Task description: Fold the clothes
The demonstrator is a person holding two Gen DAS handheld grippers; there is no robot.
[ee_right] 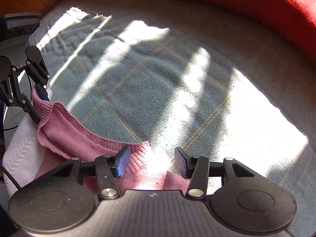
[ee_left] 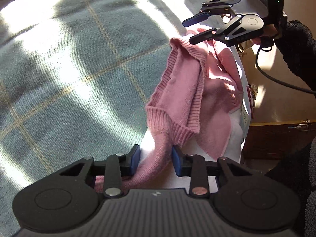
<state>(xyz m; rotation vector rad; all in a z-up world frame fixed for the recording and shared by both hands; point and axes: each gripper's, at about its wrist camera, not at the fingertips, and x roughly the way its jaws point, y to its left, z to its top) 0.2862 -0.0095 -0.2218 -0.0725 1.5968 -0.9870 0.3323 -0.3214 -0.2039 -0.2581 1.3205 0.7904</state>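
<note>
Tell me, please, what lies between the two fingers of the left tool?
In the left wrist view, a strip of the pink sweater runs through the open left tool, over white fabric.

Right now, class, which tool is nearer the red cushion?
Right. The right tool faces the red cushion across the checked blanket; the left tool sits farther back, at the pink sweater.

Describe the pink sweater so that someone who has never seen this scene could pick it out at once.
Start from the grey-green checked blanket that covers the wide surface. At its edge, a white cable-knit garment lies bunched, and the pink sweater is crumpled on top of it. It is the only pink thing there, with ribbed hems, and lies between the two open hand-held grippers.
</note>
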